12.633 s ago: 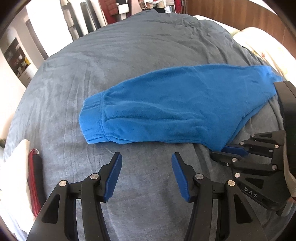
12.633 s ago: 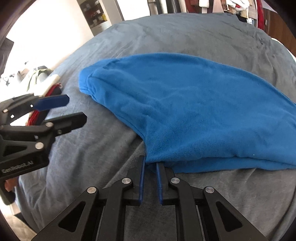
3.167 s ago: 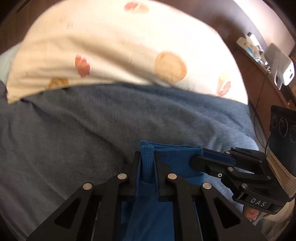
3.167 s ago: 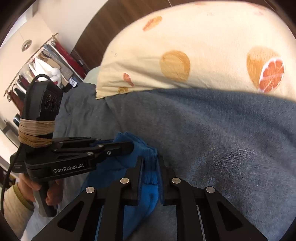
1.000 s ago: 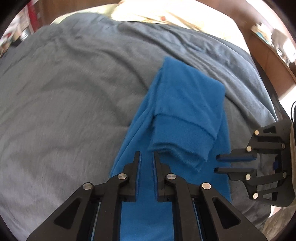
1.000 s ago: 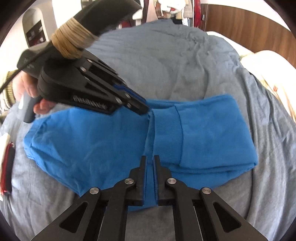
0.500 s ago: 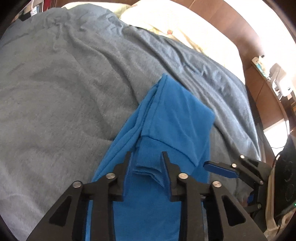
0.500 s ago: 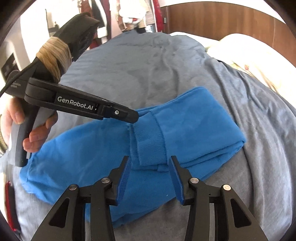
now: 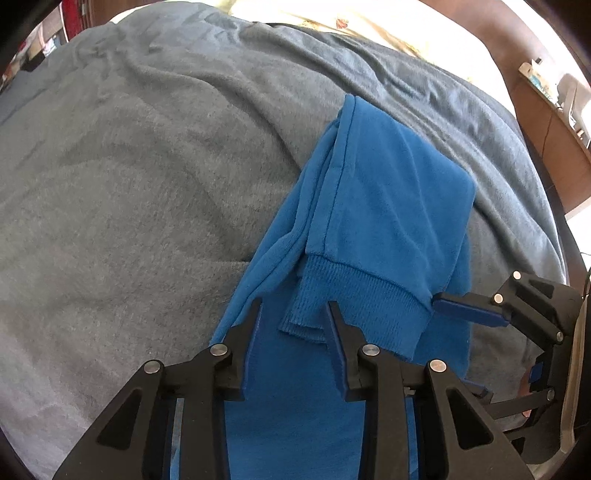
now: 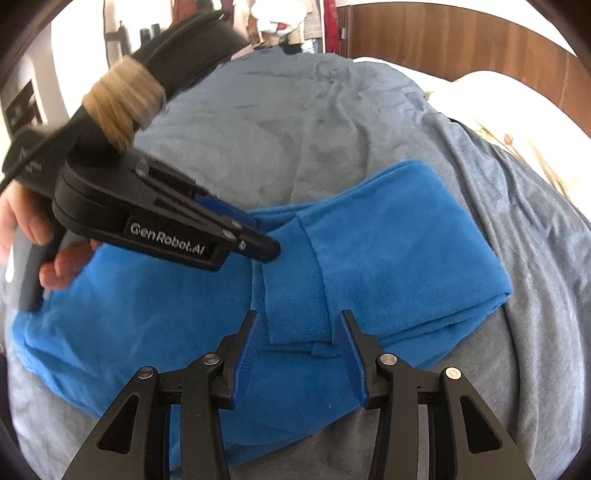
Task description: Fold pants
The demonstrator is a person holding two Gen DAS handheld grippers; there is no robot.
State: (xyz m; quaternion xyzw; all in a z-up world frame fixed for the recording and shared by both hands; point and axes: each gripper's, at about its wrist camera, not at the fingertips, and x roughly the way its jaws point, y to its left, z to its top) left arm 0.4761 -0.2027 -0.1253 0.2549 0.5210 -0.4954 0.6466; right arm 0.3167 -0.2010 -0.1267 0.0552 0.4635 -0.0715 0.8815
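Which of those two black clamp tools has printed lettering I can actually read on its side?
The left gripper, held in the person's hand: white lettering runs along its black side. The right gripper, seen from the other camera, shows only bare black plastic and silver rivets.

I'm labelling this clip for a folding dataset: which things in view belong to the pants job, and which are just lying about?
Part of the job:
- pants
- left gripper
- right gripper
- blanket, the folding surface

Lying about:
- pillow
- headboard
- hanging clothes
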